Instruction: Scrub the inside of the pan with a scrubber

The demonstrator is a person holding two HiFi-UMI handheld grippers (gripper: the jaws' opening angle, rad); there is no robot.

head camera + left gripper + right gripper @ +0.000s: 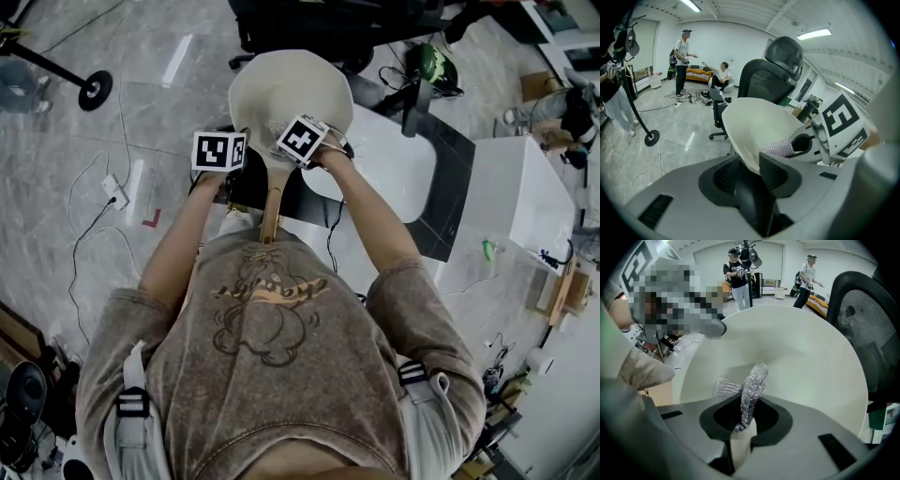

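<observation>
A cream pan (291,94) with a wooden handle (273,202) is held up in the air, tilted. My left gripper (750,164) is shut on the pan's near rim (749,154), which sits between its dark pads. My right gripper (745,413) is shut on a silver mesh scrubber (752,387). The scrubber rests against the pan's inner wall (797,352). In the left gripper view the scrubber (777,148) shows inside the bowl, with the right gripper's marker cube (841,124) beside it. In the head view both marker cubes (219,150) (302,139) sit at the pan's near edge and hide the jaws.
Below the pan is a white table (403,169) on a dark mat (459,178). A black office chair (771,75) stands behind the pan. Cables (103,202) and a stand base (94,89) lie on the floor at the left. People (682,61) stand far back.
</observation>
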